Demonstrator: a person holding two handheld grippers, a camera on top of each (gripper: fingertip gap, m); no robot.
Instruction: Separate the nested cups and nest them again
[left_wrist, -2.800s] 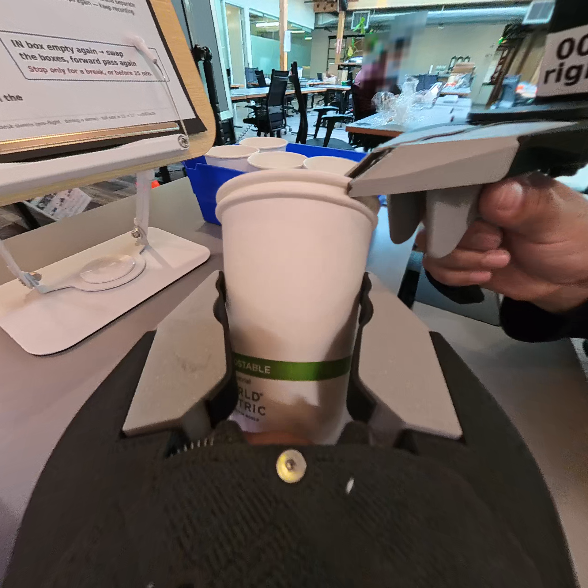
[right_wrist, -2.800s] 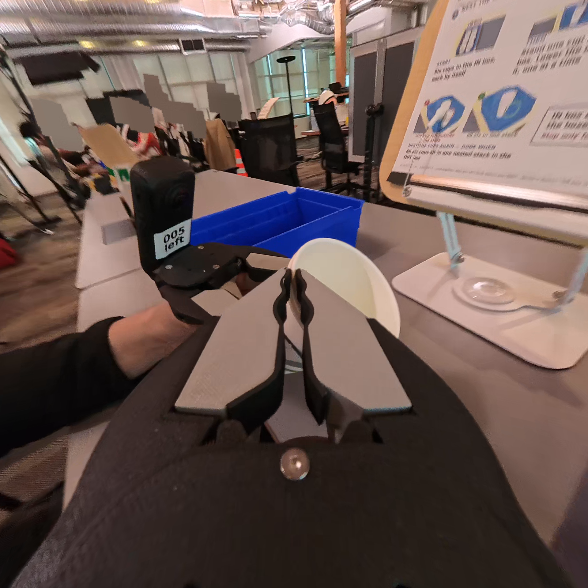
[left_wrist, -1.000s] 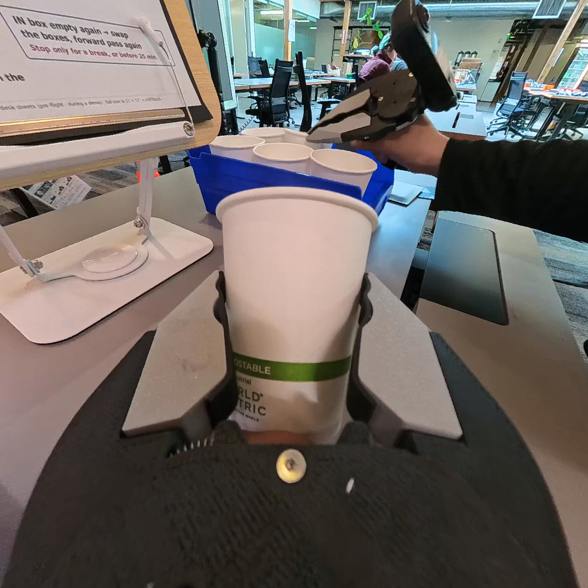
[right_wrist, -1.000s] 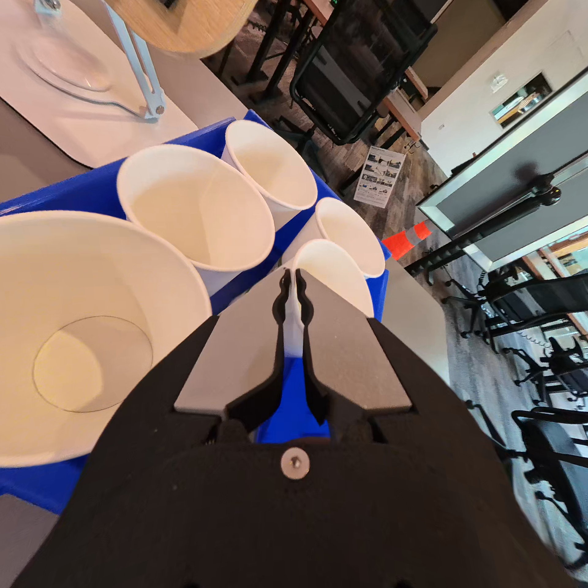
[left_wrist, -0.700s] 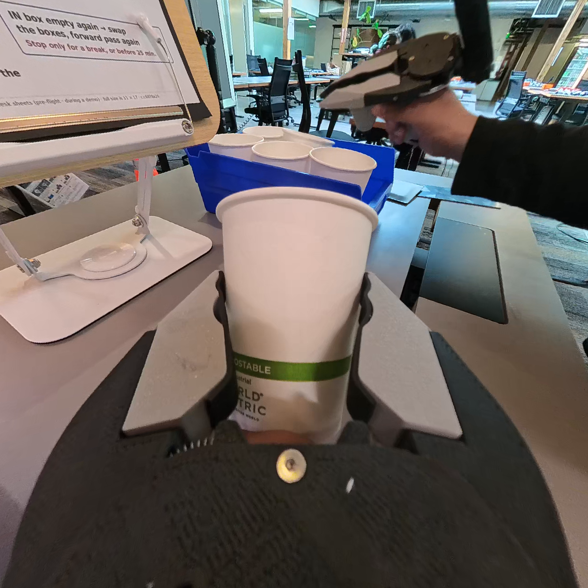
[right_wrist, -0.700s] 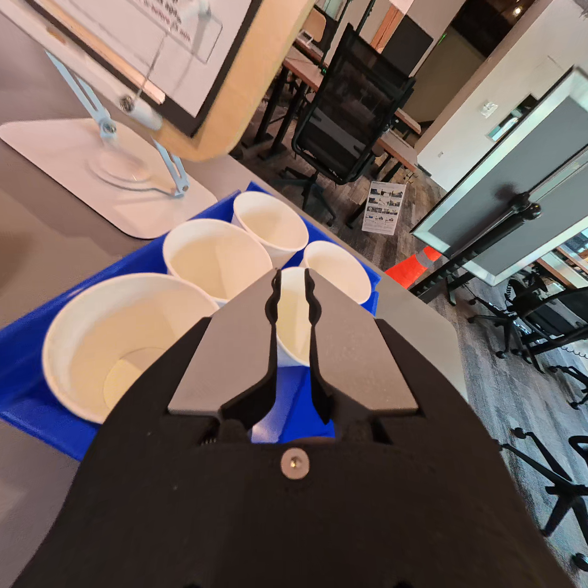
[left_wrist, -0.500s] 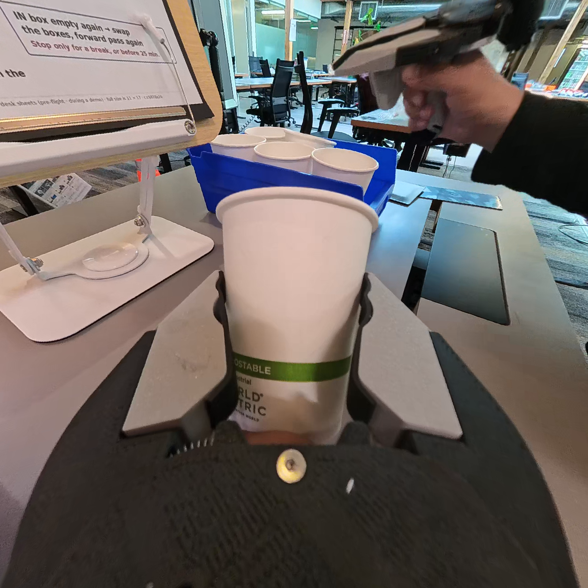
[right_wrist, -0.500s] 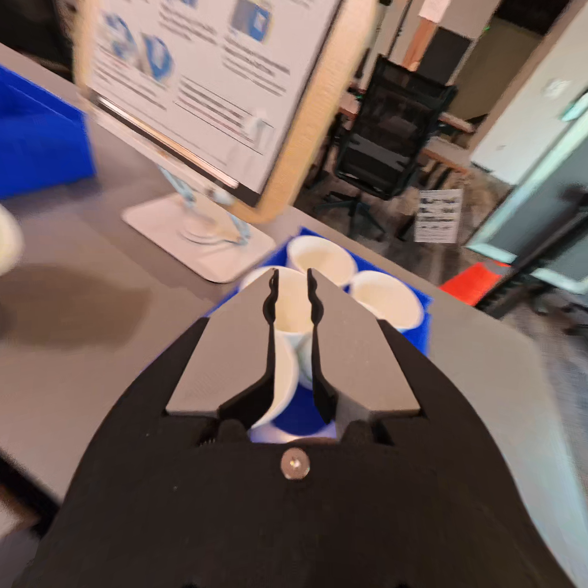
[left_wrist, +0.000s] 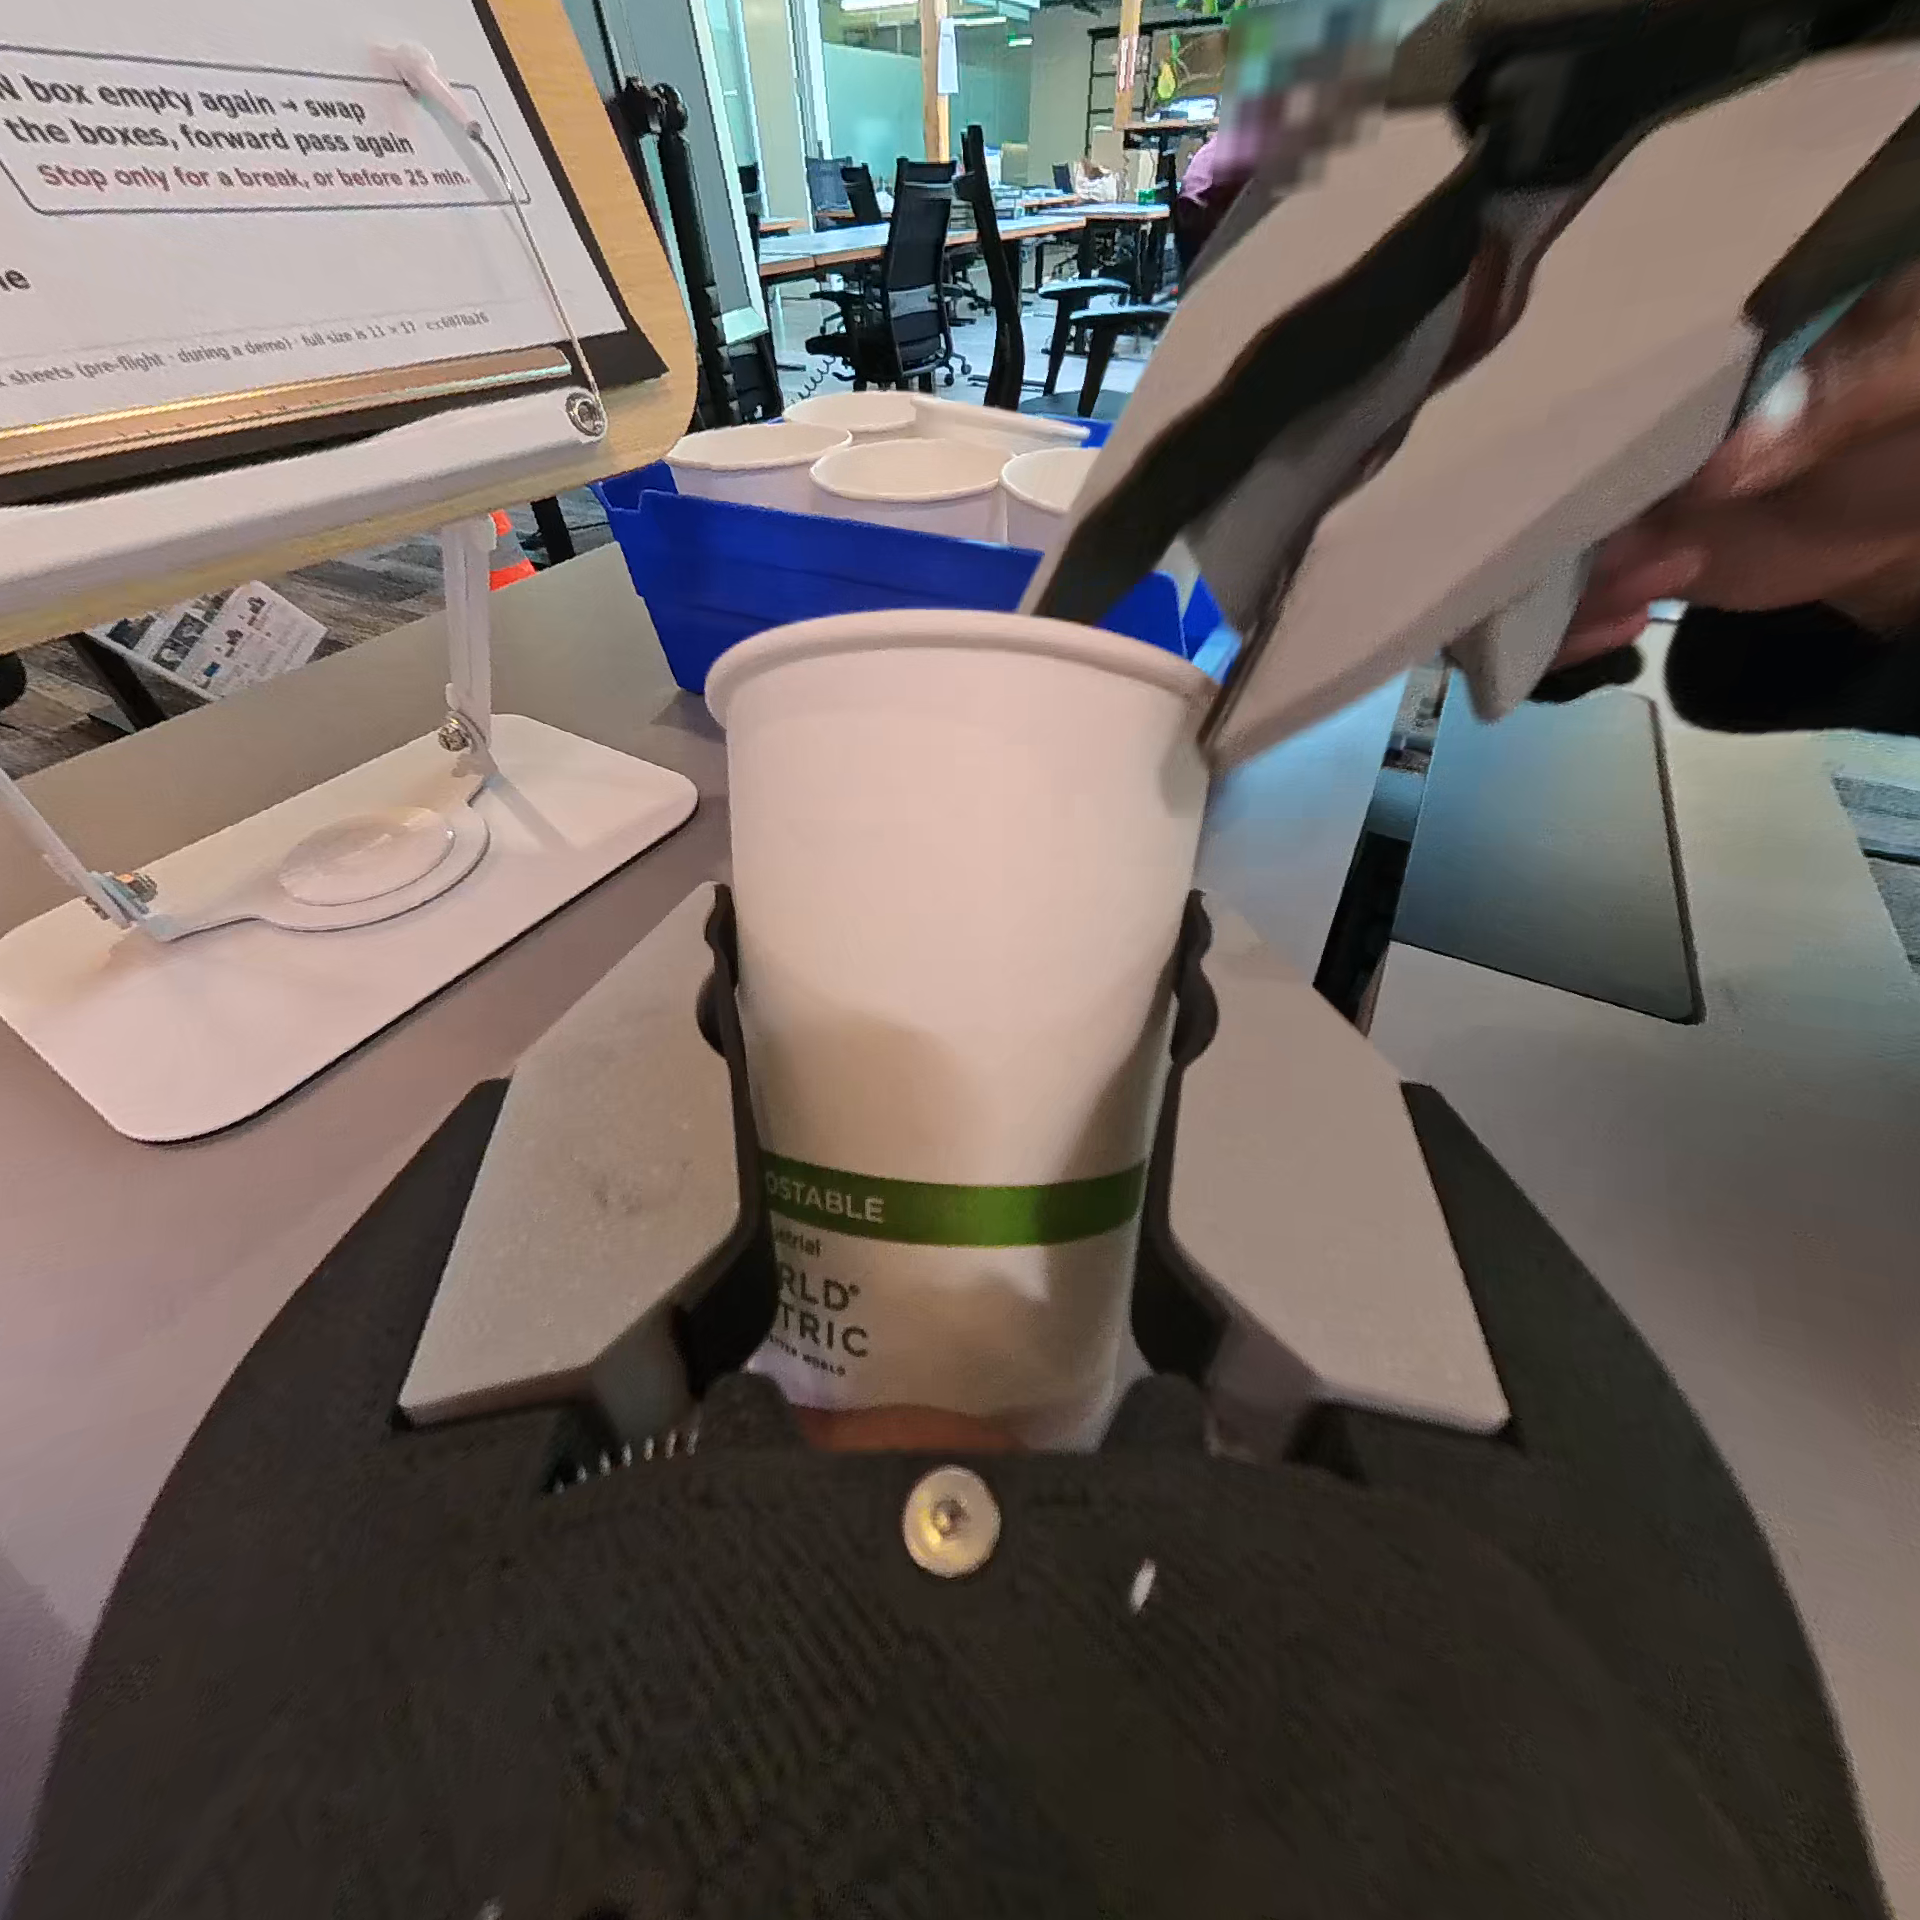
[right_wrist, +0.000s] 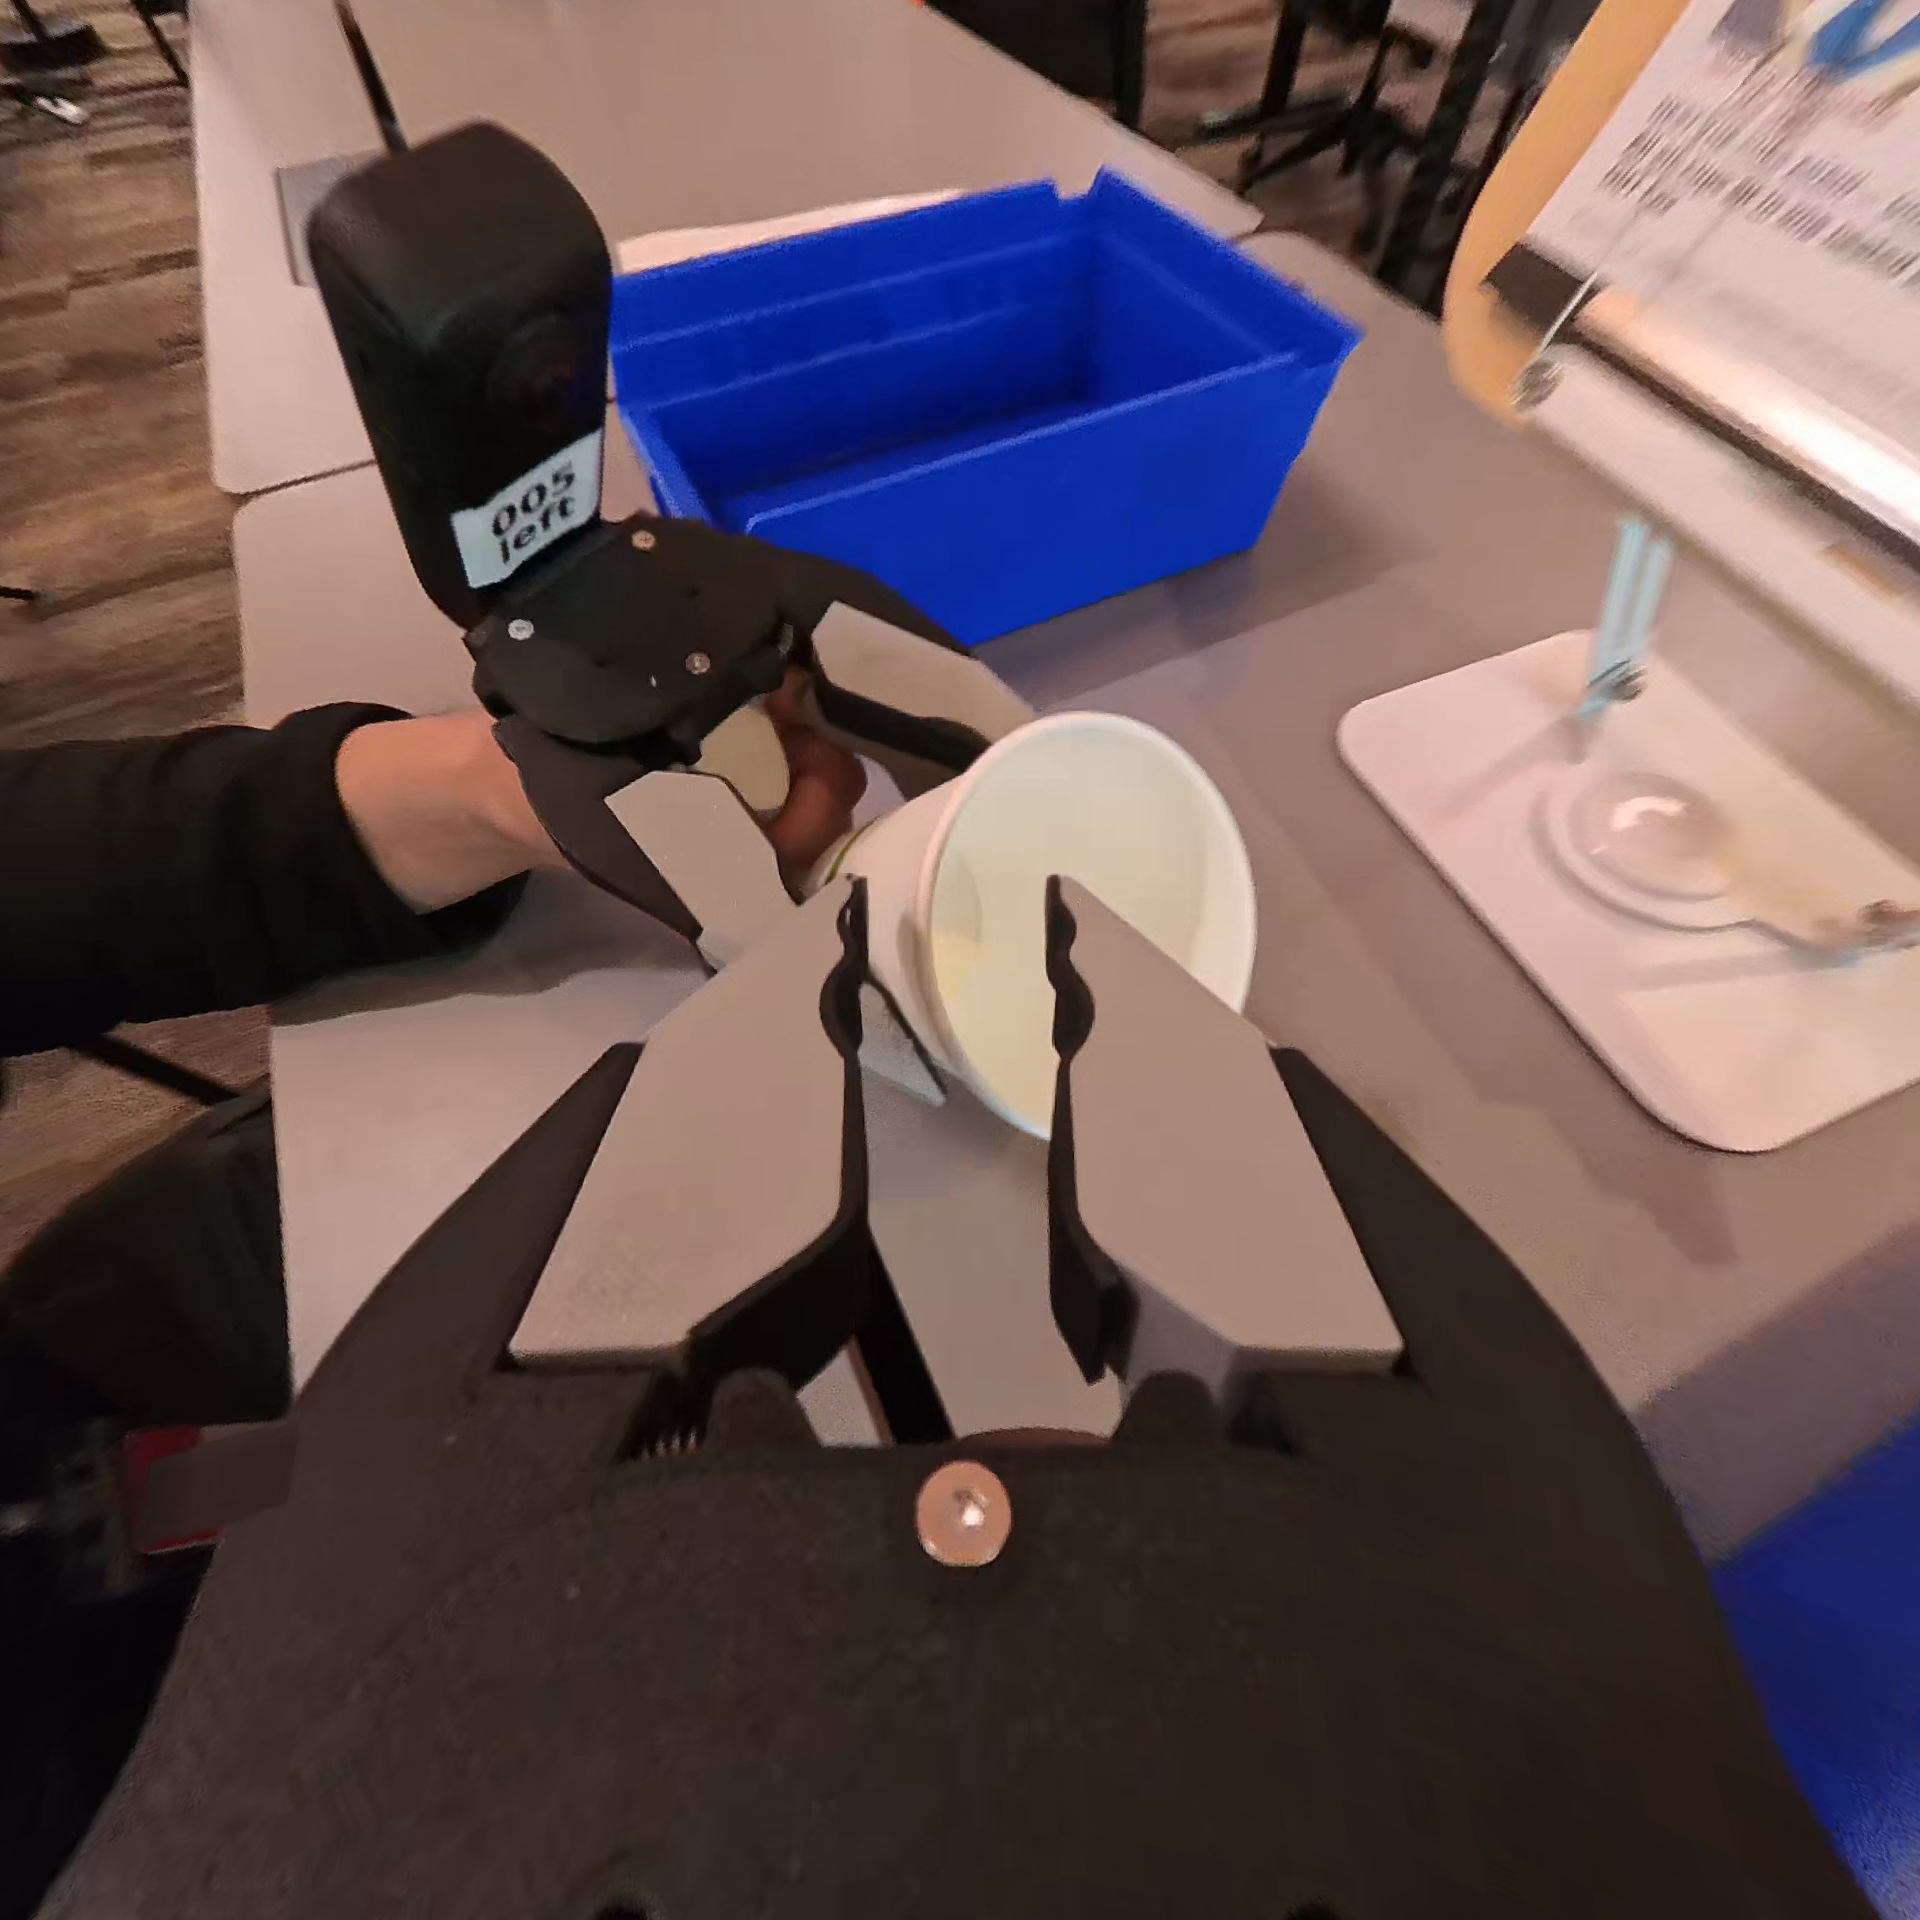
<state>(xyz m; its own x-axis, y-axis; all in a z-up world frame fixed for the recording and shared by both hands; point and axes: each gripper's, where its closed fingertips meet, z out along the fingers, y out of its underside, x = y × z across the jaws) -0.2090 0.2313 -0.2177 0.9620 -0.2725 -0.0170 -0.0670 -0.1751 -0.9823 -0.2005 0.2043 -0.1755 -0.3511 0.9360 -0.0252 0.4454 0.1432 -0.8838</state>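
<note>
On the left, the left claw (right_wrist: 831, 821) is clamped around the lower body of a white paper cup (right_wrist: 1081, 914) with a green band, holding it above the grey table (right_wrist: 1351, 1195) with its mouth turned toward the right claw (right_wrist: 951, 914). Whether another cup is nested inside it cannot be told from these views. The right claw stands open, one finger inside the mouth and the other outside the near wall, straddling the rim. To do this step well, that claw should close only on the rim of the piece to be drawn out, lightly enough not to crease the paper, and then pull straight along the cup's axis while the left claw holds steady. Behind the cup in the right wrist view sits an empty blue bin (right_wrist: 1039, 499); farther right stands the white base of a document stand (right_wrist: 1662, 883). Separated cups (left_wrist: 904, 483) stand in another blue bin (left_wrist: 810, 582).
</note>
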